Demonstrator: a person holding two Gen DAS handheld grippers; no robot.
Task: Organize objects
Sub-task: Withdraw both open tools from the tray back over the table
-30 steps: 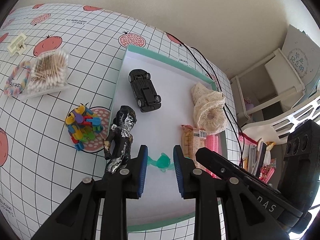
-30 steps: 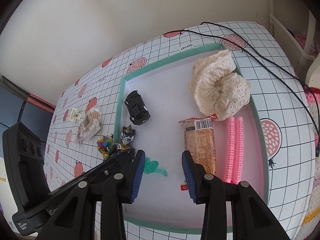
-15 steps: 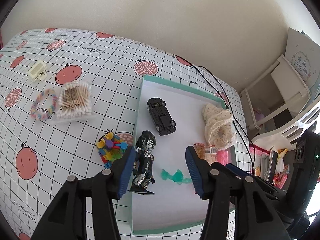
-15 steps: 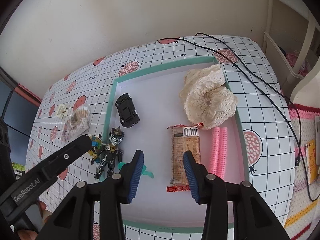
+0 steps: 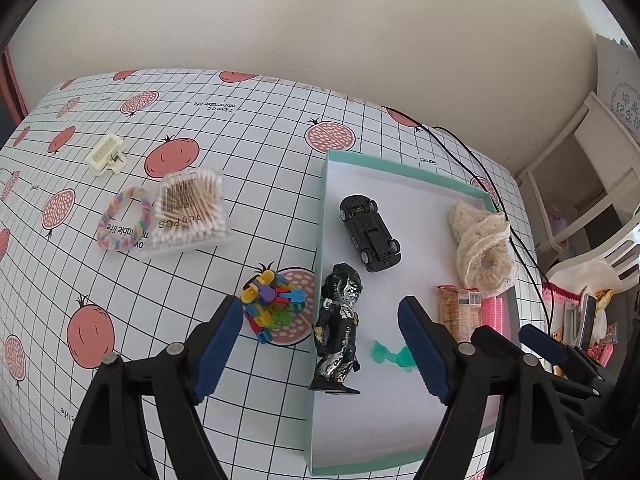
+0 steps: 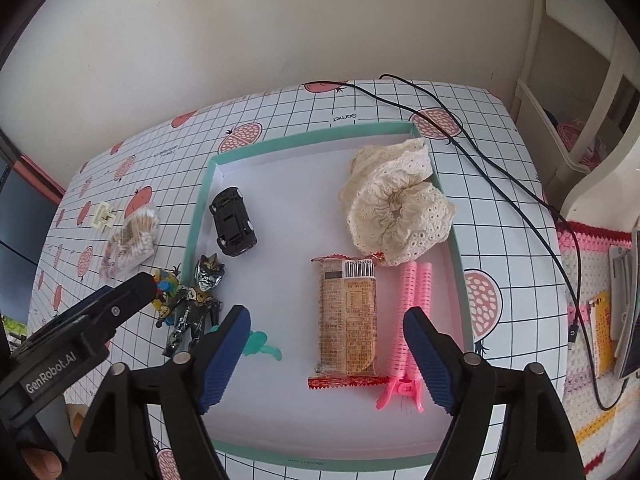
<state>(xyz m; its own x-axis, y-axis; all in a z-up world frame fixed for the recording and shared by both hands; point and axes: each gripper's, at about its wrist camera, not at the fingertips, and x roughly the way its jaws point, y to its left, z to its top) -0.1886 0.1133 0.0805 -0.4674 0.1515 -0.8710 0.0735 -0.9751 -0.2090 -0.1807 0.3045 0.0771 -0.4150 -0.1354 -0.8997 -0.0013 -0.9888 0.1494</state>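
Note:
A shallow white tray with a teal rim (image 5: 320, 200) (image 6: 200, 208) lies on the gridded tablecloth. Inside it are a black toy car (image 5: 370, 238) (image 6: 232, 222), a black-and-silver figure (image 5: 340, 332) (image 6: 196, 304) against the left wall, a small green piece (image 5: 390, 354) (image 6: 260, 346), a snack packet (image 6: 348, 320), pink hair rollers (image 6: 412, 304) and a cream scrunchie (image 6: 396, 212). My left gripper (image 5: 320, 336) hovers open above the figure, holding nothing. Over the snack packet, my right gripper (image 6: 326, 332) is open and empty.
Left of the tray lie a pile of colourful clips (image 5: 274, 306), a box of cotton swabs (image 5: 188, 210), a pastel hair tie (image 5: 124, 224) and a cream hair claw (image 5: 106, 154). A black cable (image 6: 500, 184) runs past the tray's right side. A white chair stands beyond the table's right edge.
Both grippers have drawn back from the tray and their fingers have spread much wider. The figure stays by the tray's left wall.

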